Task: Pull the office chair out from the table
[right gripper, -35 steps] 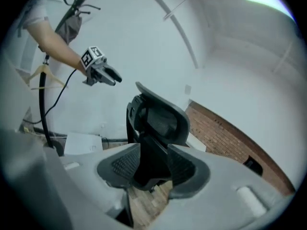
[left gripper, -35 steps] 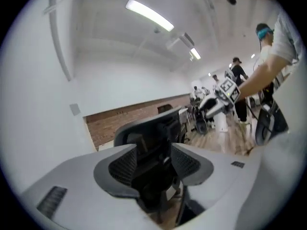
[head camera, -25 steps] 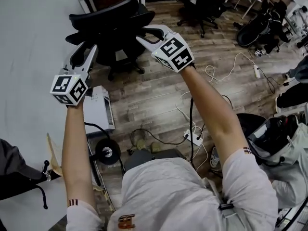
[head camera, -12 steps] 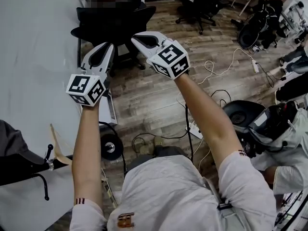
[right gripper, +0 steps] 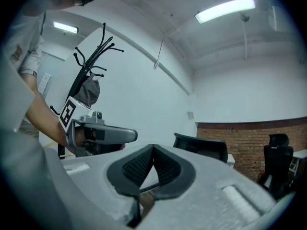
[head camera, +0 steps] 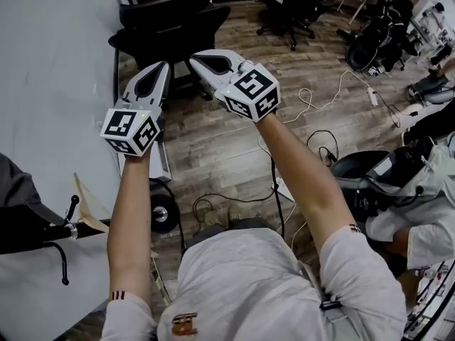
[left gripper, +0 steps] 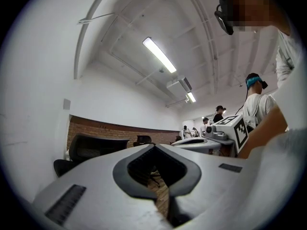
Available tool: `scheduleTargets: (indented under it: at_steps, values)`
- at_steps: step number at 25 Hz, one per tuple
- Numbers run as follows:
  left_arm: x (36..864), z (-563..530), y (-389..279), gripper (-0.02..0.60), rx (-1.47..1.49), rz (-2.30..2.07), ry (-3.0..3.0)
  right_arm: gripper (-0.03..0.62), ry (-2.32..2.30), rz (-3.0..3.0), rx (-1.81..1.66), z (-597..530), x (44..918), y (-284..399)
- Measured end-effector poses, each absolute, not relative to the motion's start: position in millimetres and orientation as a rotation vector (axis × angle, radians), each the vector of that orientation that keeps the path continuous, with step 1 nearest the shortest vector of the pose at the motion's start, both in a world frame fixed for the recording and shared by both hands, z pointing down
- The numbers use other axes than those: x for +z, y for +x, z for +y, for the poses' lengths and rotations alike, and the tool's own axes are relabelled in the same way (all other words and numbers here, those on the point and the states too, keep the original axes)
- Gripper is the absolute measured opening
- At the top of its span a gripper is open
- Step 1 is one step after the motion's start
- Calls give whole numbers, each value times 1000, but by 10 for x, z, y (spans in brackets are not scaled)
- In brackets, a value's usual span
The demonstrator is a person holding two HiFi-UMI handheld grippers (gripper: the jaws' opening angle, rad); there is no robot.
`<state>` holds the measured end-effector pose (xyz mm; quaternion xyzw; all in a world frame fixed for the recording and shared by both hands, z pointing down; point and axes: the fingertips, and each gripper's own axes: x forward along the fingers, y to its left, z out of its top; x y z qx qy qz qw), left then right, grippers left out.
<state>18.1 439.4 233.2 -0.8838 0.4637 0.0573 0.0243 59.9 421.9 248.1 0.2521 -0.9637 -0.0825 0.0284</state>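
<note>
With jaws that have just closed on nothing, the left gripper (head camera: 161, 68) and right gripper (head camera: 197, 57) hang short of the office chair (head camera: 170, 28), which stands by the white table (head camera: 50, 62), so the pull looks done, and any further tug needs them reopened on the backrest.

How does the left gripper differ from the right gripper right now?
The left gripper is lower in the head view; the right gripper is higher and further right. The left gripper points up and slightly right; the right gripper points up-left, so their tips converge. Shared: both have just closed on nothing, and both aim at the office chair without touching it.
</note>
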Motion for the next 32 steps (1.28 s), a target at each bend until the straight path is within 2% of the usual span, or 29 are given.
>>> scheduleTargets:
  at_steps: [32]
  values:
    - [2415, 4515, 348, 0, 182, 1374, -2752, 0, 795, -2996, -237, 4403, 2570, 613]
